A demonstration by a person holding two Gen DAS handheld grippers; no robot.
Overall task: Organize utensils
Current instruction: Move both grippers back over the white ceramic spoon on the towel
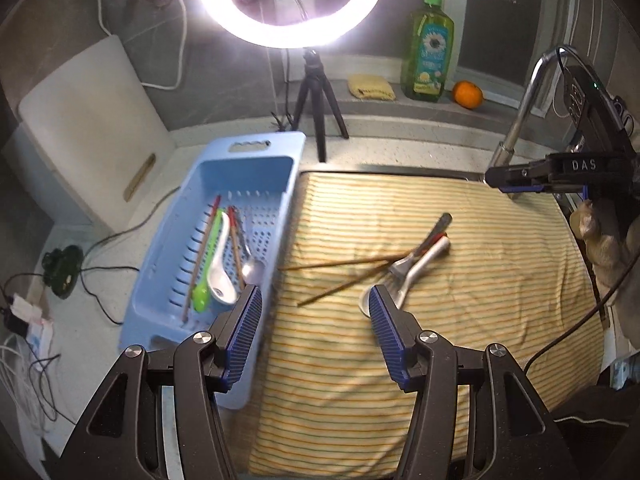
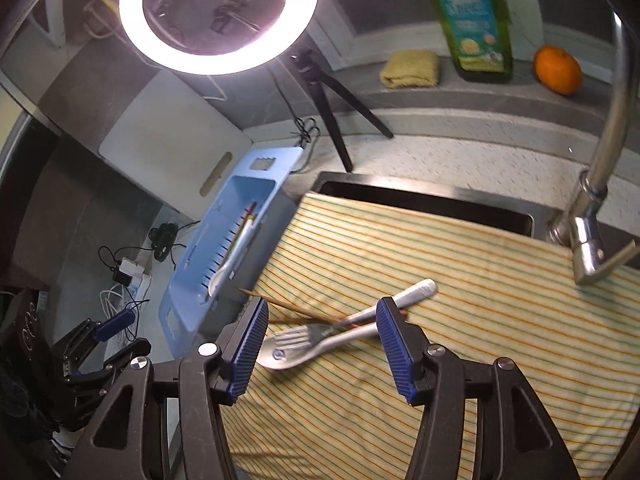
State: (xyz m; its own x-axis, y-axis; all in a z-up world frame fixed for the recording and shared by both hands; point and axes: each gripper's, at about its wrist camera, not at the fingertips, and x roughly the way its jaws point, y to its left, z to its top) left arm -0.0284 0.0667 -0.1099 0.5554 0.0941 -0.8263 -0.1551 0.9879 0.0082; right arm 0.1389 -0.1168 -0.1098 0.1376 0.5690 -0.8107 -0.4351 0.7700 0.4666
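A blue drainer basket [image 1: 168, 280] holds a green spoon [image 1: 206, 276], a white spoon [image 1: 222, 268], a metal spoon [image 1: 252, 270] and chopsticks [image 1: 200, 256]. On the striped cloth [image 1: 460, 320] lie two chopsticks [image 1: 344, 264], a fork [image 1: 404, 262] and a spoon [image 1: 420, 268]. My left gripper [image 1: 316, 300] is open and empty, between basket and pile. My right gripper [image 2: 322, 310] is open, low over the fork [image 2: 304, 334] and spoon [image 2: 360, 324]; it also shows in the left wrist view [image 1: 500, 184]. The basket also shows in the right wrist view [image 2: 192, 276].
A ring light on a tripod [image 1: 316, 112] stands behind the basket. A soap bottle [image 1: 428, 52], a sponge [image 1: 370, 87] and an orange [image 1: 467, 94] sit on the ledge. A tap [image 2: 588, 216] rises at the right. A white cutting board [image 1: 88, 120] and cables [image 1: 60, 272] lie left.
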